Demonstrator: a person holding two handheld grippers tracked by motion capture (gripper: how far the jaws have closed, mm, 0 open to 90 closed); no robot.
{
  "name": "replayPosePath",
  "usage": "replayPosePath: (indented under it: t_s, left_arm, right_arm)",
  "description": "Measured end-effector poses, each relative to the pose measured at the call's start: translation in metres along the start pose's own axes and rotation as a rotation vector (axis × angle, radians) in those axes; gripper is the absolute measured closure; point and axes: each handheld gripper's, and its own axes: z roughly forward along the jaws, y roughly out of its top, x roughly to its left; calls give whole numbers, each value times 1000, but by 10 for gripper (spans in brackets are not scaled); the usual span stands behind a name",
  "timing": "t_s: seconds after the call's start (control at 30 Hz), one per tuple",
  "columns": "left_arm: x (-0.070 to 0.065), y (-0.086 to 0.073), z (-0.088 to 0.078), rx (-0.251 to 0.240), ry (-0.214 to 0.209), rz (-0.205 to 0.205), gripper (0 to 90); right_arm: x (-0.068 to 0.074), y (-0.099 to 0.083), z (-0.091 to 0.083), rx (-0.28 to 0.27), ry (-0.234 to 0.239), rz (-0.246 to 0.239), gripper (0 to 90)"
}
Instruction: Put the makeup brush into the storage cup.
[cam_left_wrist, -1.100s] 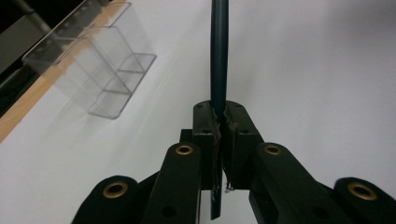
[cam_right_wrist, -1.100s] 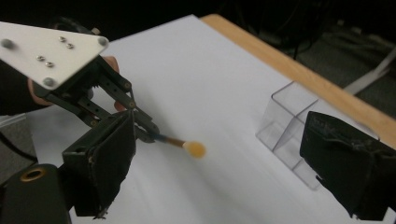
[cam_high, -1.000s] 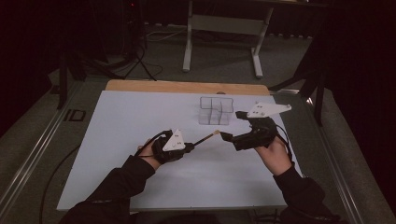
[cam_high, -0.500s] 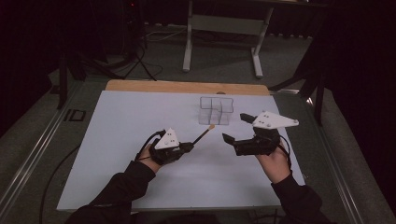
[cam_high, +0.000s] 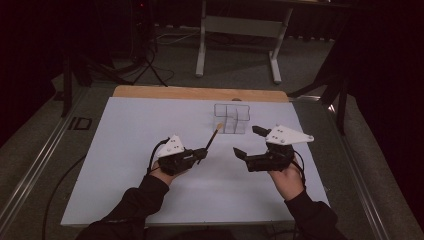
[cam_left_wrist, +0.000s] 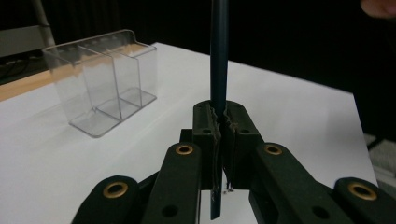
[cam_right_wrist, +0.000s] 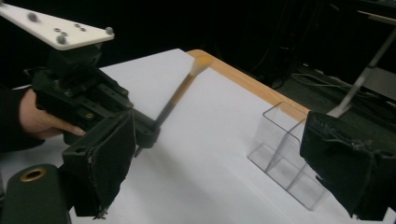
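Note:
My left gripper is shut on the dark handle of a small brush. The brush's tan tip points up and away toward a clear three-compartment organizer. In the left gripper view the handle rises straight from the closed jaws, with the organizer to its left. My right gripper hovers open to the right of the brush, nothing between its pads. Its own view shows the wide-apart pads, the left gripper, the brush and the organizer.
A white sheet covers the table, with a wooden edge along the far side. A metal stand is on the floor behind it. Dark floor and a rail border the table's right side.
The right gripper has drawn back from the brush tip toward the near edge and sunk a little. The brush has swung so that its tip points more at the organizer.

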Motion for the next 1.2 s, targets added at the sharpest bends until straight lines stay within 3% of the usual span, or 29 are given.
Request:
replayPosePath:
  t_s: [0.17, 0.3, 0.37, 0.43, 0.63, 0.77, 0.83, 0.93, 1.07, 1.2]
  left_arm:
    - [-1, -1, -1, -47, -13, -27, 848]
    - [0, -3, -3, -95, -20, -73, 848]
    - [1, -5, -4, -142, -47, -107, 848]
    - [2, -6, -5, -159, -57, -133, 848]
    - [1, -11, -5, -200, -78, -164, 847]
    - [0, -12, -6, -211, -85, -160, 847]
    - [-2, -13, -6, -200, -84, -133, 847]
    - [-4, -13, -6, -192, -81, -110, 847]
    - [-3, -13, -6, -193, -86, -105, 847]
    - [-4, -13, -5, -188, -86, -104, 848]
  right_arm:
    - [5, 2, 1, -17, -15, 6, 130]
    - [8, 3, 3, -35, -34, 10, 132]
    - [9, 3, 6, -37, -29, 18, 130]
    - [10, 3, 9, -39, -25, 30, 120]
    - [10, 4, 20, -35, 25, 88, 101]
    - [10, 5, 29, -13, 34, 120, 102]
    - [14, 5, 35, -4, 58, 140, 106]
    - [22, 6, 38, -8, 41, 134, 150]
    - [30, 8, 44, -9, 57, 159, 239]
    - [32, 11, 51, -3, 70, 200, 407]
